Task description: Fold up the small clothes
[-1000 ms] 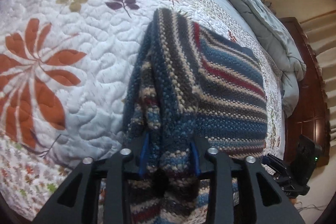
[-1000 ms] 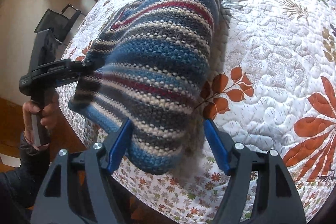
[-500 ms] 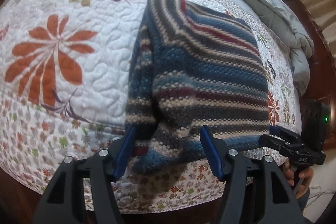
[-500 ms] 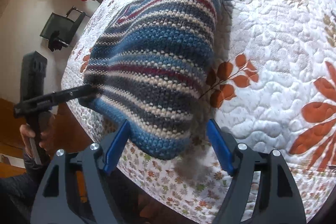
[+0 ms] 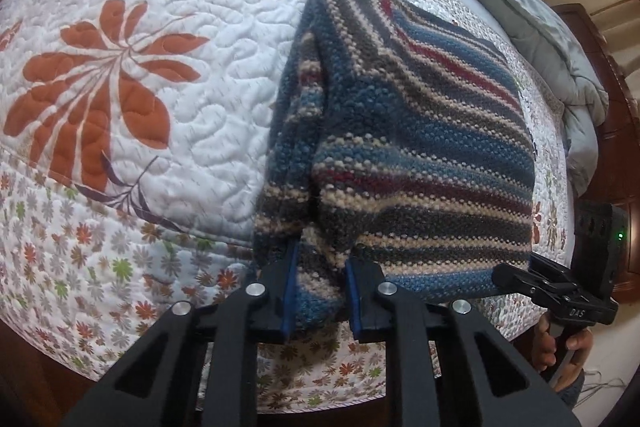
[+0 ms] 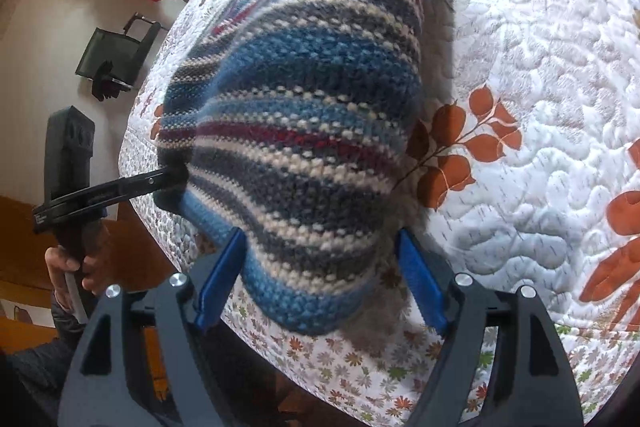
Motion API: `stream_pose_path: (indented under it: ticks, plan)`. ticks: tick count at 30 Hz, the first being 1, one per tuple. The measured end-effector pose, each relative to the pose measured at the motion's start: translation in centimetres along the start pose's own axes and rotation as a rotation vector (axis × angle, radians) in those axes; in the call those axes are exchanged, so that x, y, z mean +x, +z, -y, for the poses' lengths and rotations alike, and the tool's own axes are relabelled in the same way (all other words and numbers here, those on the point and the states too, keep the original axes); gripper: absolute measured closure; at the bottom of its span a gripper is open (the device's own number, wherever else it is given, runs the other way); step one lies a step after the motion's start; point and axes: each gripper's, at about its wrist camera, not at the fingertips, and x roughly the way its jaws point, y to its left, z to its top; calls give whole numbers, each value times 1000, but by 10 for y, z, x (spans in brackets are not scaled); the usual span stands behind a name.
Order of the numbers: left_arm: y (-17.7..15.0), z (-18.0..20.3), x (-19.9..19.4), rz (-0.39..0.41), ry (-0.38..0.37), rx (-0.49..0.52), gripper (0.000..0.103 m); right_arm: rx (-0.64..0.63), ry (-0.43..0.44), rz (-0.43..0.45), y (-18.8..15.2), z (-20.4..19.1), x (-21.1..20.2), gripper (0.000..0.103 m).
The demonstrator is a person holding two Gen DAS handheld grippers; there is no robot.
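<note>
Woollen and striped, the knit garment (image 5: 420, 155) lies at the bed (image 5: 200, 131) edge: soft, floppy, best taken by corners. Left tongs (image 5: 318, 291) clench its bunched hem; right tongs (image 6: 320, 283) gape around a corner.

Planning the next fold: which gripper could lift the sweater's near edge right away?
Likely left. The left gripper is shut on the striped sweater at its corner; the right gripper stands open around its corner, gripping nothing.

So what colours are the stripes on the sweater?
Blue, grey, cream and red on the sweater, clearest in the right wrist view.
</note>
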Motion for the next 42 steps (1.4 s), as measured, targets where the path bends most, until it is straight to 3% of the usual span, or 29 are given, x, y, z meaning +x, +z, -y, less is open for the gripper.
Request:
stream_pose_path:
  ticks: [3, 4, 7, 13, 15, 17, 20, 21, 22, 24, 25, 27, 34, 42]
  plan:
    - [5, -2, 3, -14, -6, -10, 83, 20, 56, -10, -2, 1, 6, 62]
    - [6, -2, 3, -17, -8, -10, 83, 20, 57, -4, -3, 0, 5, 67]
    - [9, 2, 3, -22, -2, 4, 83, -1, 49, 22, -8, -8, -2, 75]
    - [7, 8, 14, -28, 16, 34, 82, -40, -80, 1, -22, -13, 7, 76]
    - [7, 13, 18, -24, 30, 44, 81, -23, -81, -10, -23, -8, 13, 76]
    - [7, 20, 17, -18, 50, 73, 79, -39, -81, -3, -22, -8, 9, 74]
    - [8, 32, 9, -6, 67, 92, 76, -59, -93, 3, -21, -14, 1, 55]
    - [8, 36, 5, 1, 74, 100, 70, -62, -100, 6, -20, -16, -3, 45]
    - [8, 41, 0, 19, 92, 115, 58, -69, -102, 25, -19, -18, -11, 37]
    - [8, 53, -14, 89, 163, 150, 37, -77, -98, 61, -15, -21, -25, 32]
    - [10, 57, -18, 117, 181, 167, 35, -77, -89, 81, -11, -22, -34, 30]
    - [18, 65, -24, 144, 200, 194, 34, -65, -73, 109, 0, -21, -46, 26]
    - [55, 76, -19, 163, 165, 199, 34, -15, -68, 158, 44, 1, -56, 18]
    - [90, 60, 16, 69, 62, 158, 34, 40, -20, 102, 87, 28, -28, 15]
